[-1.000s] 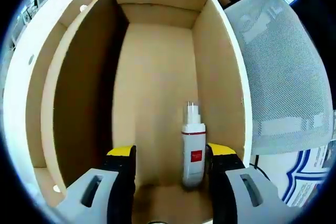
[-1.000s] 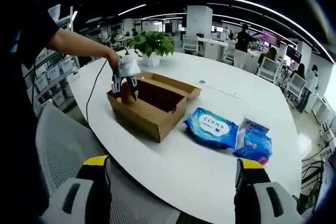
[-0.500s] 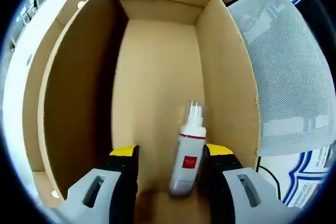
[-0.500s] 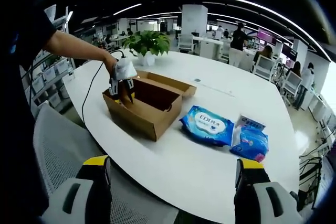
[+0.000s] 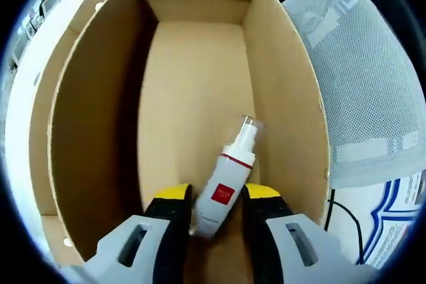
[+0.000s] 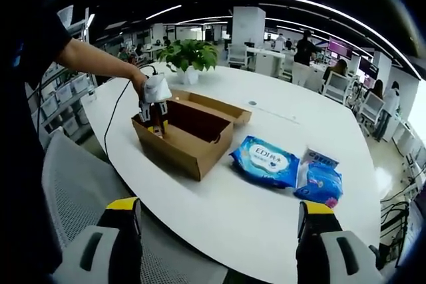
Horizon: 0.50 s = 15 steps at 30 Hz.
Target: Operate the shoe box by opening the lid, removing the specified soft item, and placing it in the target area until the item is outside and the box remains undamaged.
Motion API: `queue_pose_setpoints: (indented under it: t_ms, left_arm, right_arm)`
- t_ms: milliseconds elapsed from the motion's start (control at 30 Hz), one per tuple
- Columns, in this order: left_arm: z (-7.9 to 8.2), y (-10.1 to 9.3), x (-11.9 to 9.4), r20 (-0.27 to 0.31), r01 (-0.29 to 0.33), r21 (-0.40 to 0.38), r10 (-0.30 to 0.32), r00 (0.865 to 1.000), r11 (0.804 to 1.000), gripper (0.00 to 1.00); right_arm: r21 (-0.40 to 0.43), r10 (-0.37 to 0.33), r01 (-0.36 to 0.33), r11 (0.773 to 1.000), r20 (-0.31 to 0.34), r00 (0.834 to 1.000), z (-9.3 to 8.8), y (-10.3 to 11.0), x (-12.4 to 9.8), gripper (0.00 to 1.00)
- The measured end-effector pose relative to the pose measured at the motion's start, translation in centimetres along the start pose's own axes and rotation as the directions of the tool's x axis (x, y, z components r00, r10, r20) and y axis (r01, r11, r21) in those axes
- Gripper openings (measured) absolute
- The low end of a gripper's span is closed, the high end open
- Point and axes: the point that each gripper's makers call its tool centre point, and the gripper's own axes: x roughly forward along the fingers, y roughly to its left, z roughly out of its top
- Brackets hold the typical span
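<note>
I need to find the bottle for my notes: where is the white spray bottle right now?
In the left gripper view, the bottle lies tilted on the floor of the open shoe box, its lower end between the left gripper's jaws.

We see matt brown corrugated cardboard on the shoe box (image 5: pixel 200 98), white-faced outside. Bottle (image 5: pixel 225 184) reads as smooth glossy white plastic with a clear cap and red label. Chair back (image 5: pixel 363 78) is grey woven mesh. Table (image 6: pixel 219 211) is smooth white laminate, slight sheen. Wipes packs (image 6: pixel 269 161) are glossy blue plastic film.
</note>
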Motion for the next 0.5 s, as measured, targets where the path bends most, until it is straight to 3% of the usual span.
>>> queue_pose_setpoints:
  t_ms: [300, 500]
  left_arm:
    - [-0.02, 0.01, 0.10, -0.010, -0.009, 0.054, 0.010, 1.000, 0.999, 0.26]
    - [-0.07, -0.04, 0.13, -0.002, -0.034, 0.155, 0.034, 0.999, 0.987, 0.24]
  right_arm:
    - [-0.003, -0.016, 0.016, 1.000, 0.010, 1.000, 0.17, -0.05, 0.08, 0.95]
    - [0.000, -0.014, 0.014, 1.000, 0.020, 1.000, 0.37, 0.08, 0.20, 0.94]
